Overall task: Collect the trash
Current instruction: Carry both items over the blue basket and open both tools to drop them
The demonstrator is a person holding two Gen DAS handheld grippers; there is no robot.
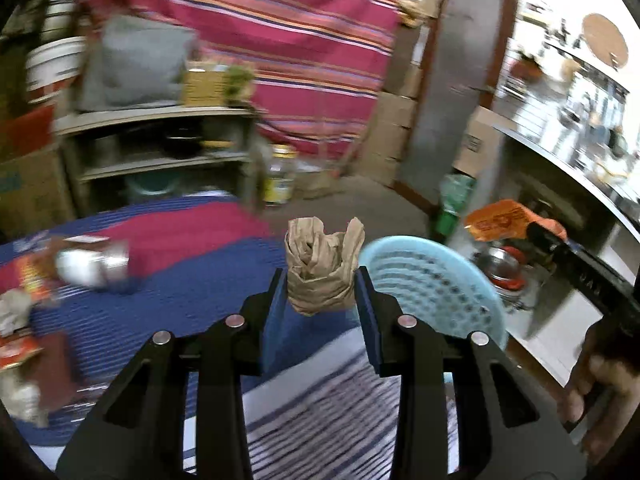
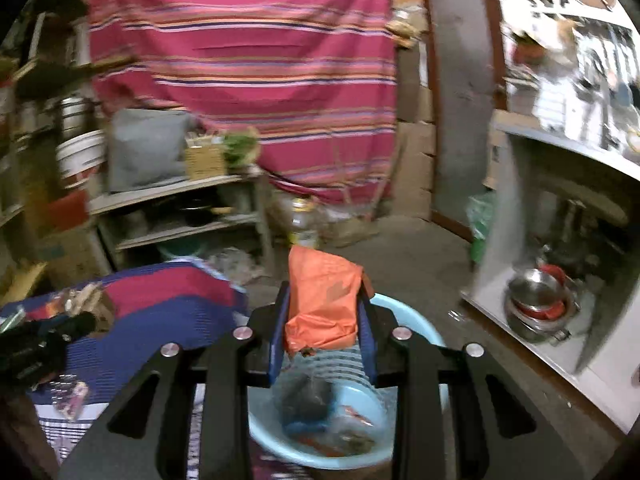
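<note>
Your left hand-held gripper (image 1: 321, 280) clamps a crumpled brown paper bag (image 1: 322, 270) at frame centre, while your right hand-held gripper (image 2: 325, 304) grips an orange wrapper (image 2: 322, 304) above the blue basket (image 2: 416, 324).

My 2 wrist cameras look forward and slightly down along my fingers, close above the blue basket (image 1: 432, 280); both share the striped curtain (image 2: 248, 60) and shelf (image 1: 160, 120).

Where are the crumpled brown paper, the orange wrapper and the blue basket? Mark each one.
crumpled brown paper (image 1: 322, 276), left wrist view, its middle folds.
orange wrapper (image 2: 323, 300), right wrist view, its flat face.
blue basket (image 2: 416, 322), right wrist view, its far rim.
</note>
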